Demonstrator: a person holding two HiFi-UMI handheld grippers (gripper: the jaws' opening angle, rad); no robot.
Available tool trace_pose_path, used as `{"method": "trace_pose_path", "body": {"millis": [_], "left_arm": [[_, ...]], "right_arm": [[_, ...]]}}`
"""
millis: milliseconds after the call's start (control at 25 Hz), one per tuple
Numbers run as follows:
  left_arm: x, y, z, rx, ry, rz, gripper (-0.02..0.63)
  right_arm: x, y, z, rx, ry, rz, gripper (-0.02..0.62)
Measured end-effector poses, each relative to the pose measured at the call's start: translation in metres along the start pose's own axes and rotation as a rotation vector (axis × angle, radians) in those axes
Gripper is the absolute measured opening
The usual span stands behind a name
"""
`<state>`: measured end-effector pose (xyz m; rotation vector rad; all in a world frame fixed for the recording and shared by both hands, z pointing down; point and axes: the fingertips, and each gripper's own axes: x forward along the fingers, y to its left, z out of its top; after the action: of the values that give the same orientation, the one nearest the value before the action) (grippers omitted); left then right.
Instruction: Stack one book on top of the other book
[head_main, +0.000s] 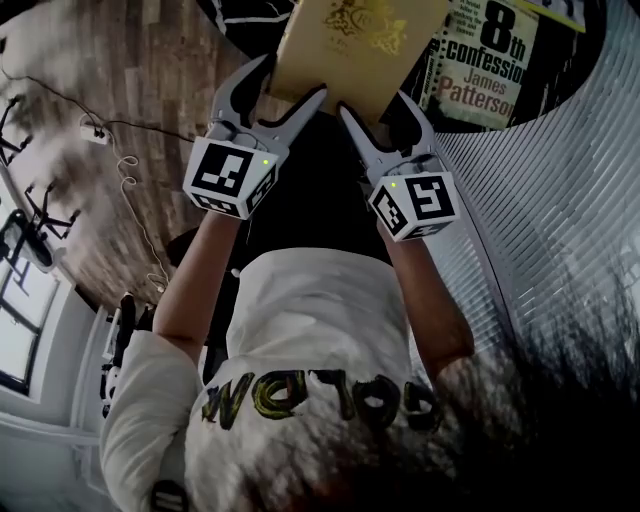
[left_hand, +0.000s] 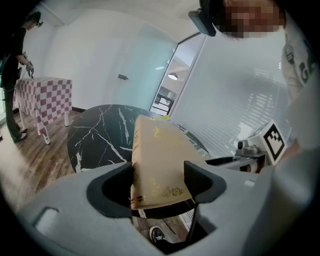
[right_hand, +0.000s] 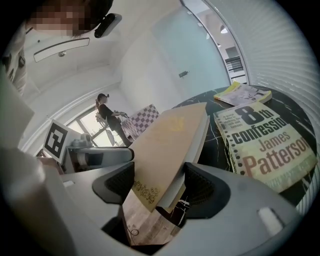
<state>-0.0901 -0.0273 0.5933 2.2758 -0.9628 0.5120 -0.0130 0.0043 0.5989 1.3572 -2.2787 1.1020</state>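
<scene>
A tan book with gold ornament (head_main: 350, 45) is held off the black marble table (left_hand: 95, 135), tilted, by both grippers at its near edge. My left gripper (head_main: 290, 85) is shut on its left corner; in the left gripper view the tan book (left_hand: 157, 160) fills the gap between the pads of the left gripper (left_hand: 159, 182). My right gripper (head_main: 375, 110) is shut on the right corner, where the tan book (right_hand: 170, 145) slants across the gap of the right gripper (right_hand: 160, 182). The second book, a James Patterson paperback (right_hand: 265, 145), lies flat on the table to the right (head_main: 487, 60).
A yellowish magazine (right_hand: 242, 93) lies at the far side of the table. White slatted blinds (head_main: 560, 220) run along the right. A person (right_hand: 107, 117) stands by a checkered table (left_hand: 45, 97) in the background. Wooden floor (head_main: 130, 90) surrounds the table.
</scene>
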Motion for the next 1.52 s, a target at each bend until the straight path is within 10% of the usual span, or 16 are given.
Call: {"method": "trace_pose_path", "body": {"millis": [1520], "left_arm": [[-0.074,-0.071,0.077,-0.054,-0.122,0.132,0.325]], "right_arm": [[-0.087,0.047,0.067,-0.099,-0.010,0.108,0.311]]}}
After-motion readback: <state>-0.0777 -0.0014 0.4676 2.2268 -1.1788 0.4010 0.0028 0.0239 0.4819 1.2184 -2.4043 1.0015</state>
